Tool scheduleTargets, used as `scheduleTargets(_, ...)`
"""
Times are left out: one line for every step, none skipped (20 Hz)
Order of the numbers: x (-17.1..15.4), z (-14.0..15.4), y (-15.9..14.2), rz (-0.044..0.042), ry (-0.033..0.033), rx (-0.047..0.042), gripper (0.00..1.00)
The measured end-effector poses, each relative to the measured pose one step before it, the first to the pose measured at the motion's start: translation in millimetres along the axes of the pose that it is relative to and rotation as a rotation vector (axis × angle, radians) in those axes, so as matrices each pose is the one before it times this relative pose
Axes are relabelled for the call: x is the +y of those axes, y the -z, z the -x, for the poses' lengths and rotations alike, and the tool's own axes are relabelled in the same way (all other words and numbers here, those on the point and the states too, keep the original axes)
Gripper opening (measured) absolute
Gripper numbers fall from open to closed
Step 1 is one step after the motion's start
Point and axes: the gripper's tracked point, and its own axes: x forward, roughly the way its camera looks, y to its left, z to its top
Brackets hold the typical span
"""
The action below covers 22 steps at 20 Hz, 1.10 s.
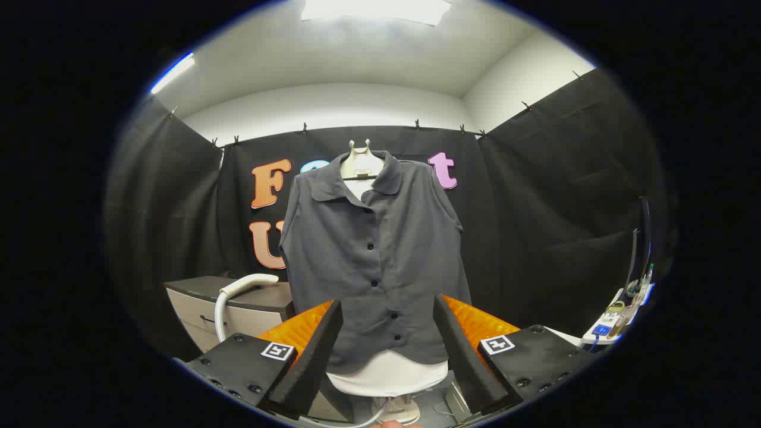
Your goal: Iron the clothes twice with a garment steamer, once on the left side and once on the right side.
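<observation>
A dark grey sleeveless button shirt [374, 261] hangs on a white torso form [386, 374], straight ahead of the fingers and beyond them. The garment steamer's white handle [241, 286] with its hose [219, 318] rests on a low cabinet, left of the shirt and beyond the left finger. My gripper [387, 312] is open, its fingers spread wide on either side of the shirt's lower half, with nothing between them.
A low cabinet [238, 309] with a dark top stands at the left under the steamer handle. A white shelf with small devices and cables [618, 315] sits at the right. The form's stand base [395, 410] is below the shirt.
</observation>
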Motion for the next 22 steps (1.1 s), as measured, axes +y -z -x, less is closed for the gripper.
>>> scheduleTargets(2.13, -1.16, -0.2, 0.00443, -0.00297, -0.00022, 0.98)
scheduleTargets(2.09, -1.08, 0.56, 0.0031, -0.00059, 0.00191, 0.98)
scheduleTargets(2.02, -0.19, 1.63, 0.00099, -0.00187, 0.00437, 0.98)
scheduleTargets(3.0, 0.19, 0.95, -0.00243, -0.00493, 0.00207, 0.98)
scheduleTargets(3.43, 0.99, -0.38, -0.00637, -0.00384, 0.00115, 0.98)
scheduleTargets(3.57, 0.72, 0.56, -0.00693, -0.00691, -0.00006, 0.98)
scheduleTargets(3.21, 0.73, -0.53, -0.00309, -0.00572, -0.00209, 0.98)
scheduleTargets(0.83, -0.33, 1.32, 0.00427, -0.00171, 0.00309, 0.98)
scheduleTargets(-0.18, 0.21, 2.21, 0.00819, 0.00043, 0.00864, 0.98)
scheduleTargets(-0.1, 0.43, 2.58, 0.00521, 0.0018, 0.00763, 0.98)
scheduleTargets(0.08, 0.28, 0.04, -0.00083, 0.00259, 0.00348, 0.98)
scheduleTargets(-0.19, 0.47, -0.23, -0.00655, 0.00383, -0.00157, 0.98)
scheduleTargets(-0.18, -0.26, -0.07, -0.00813, 0.00354, -0.00013, 0.98)
scheduleTargets(0.15, -0.14, 0.75, -0.00703, 0.00179, 0.00169, 0.98)
scheduleTargets(-0.3, 0.9, -0.53, -0.0061, 0.00338, 0.00196, 0.98)
scheduleTargets(-0.38, 0.14, -0.04, -0.00546, 0.00614, 0.00351, 0.98)
scheduleTargets(-1.25, 0.71, 0.32, -0.00496, 0.01118, 0.00779, 0.98)
scheduleTargets(-1.0, 1.72, 0.08, -0.00223, 0.00979, 0.00898, 0.98)
scheduleTargets(-0.47, 1.43, -1.53, -0.0033, 0.00746, 0.00375, 0.98)
scheduleTargets(0.66, 1.91, -2.3, -0.00854, 0.0042, -0.00134, 0.98)
scheduleTargets(2.96, 1.87, -2.41, -0.01561, -0.00432, -0.00174, 0.98)
scheduleTargets(2.51, -0.86, -2.81, -0.02067, 0.01041, 0.00074, 0.98)
